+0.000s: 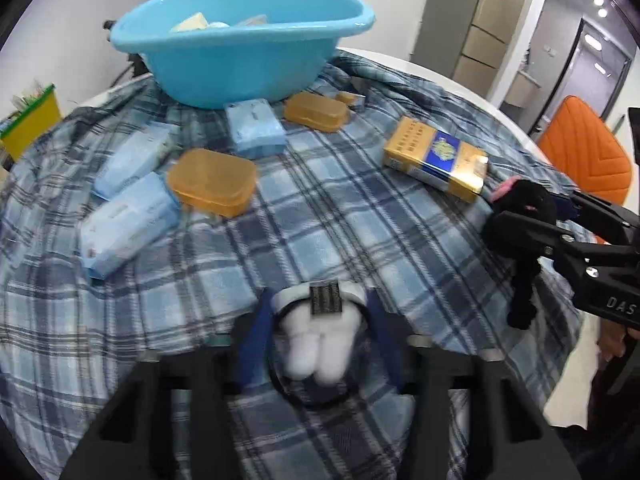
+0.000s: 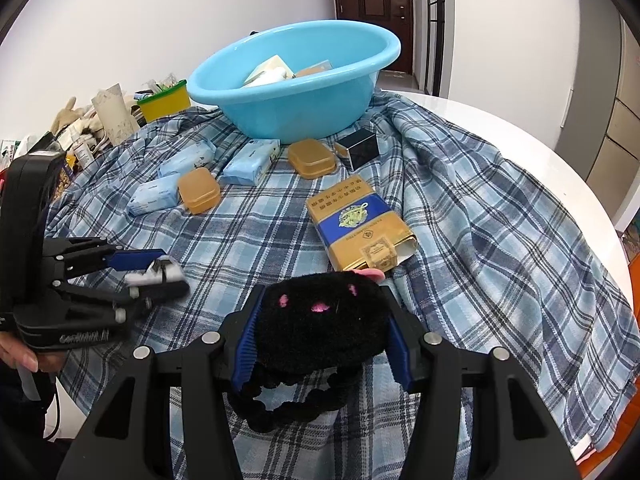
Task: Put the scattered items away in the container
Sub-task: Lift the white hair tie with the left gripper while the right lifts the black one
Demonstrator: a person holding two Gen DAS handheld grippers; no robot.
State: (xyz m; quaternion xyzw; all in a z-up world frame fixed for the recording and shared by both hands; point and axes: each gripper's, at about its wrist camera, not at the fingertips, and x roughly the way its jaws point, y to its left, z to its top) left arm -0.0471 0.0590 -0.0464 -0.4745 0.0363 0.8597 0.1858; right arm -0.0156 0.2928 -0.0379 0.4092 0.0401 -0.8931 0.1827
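Note:
My left gripper (image 1: 318, 332) is shut on a white fluffy hair tie (image 1: 312, 348) with a black loop and a dark tag, just above the plaid cloth (image 1: 320, 208). The right wrist view shows that left gripper (image 2: 172, 274) at the left, with the white hair tie (image 2: 154, 275) between its tips. My right gripper (image 2: 322, 332) is shut on a black plush toy (image 2: 320, 320) with pink dots; its beaded loop hangs below. Seen from the left wrist, the right gripper (image 1: 532, 220) holds the black toy (image 1: 524, 212) at the right. Behind stands the blue basin (image 1: 240, 68) (image 2: 304, 108), holding several items.
On the cloth lie pale blue tissue packs (image 1: 128, 224) (image 2: 154, 198), orange plastic boxes (image 1: 212, 186) (image 2: 198, 190), a gold-and-blue carton (image 1: 436, 158) (image 2: 358, 222) and a black box (image 2: 360, 146). A yellow bin (image 2: 166, 102) and clutter stand at the left; an orange chair (image 1: 584, 156) at the right.

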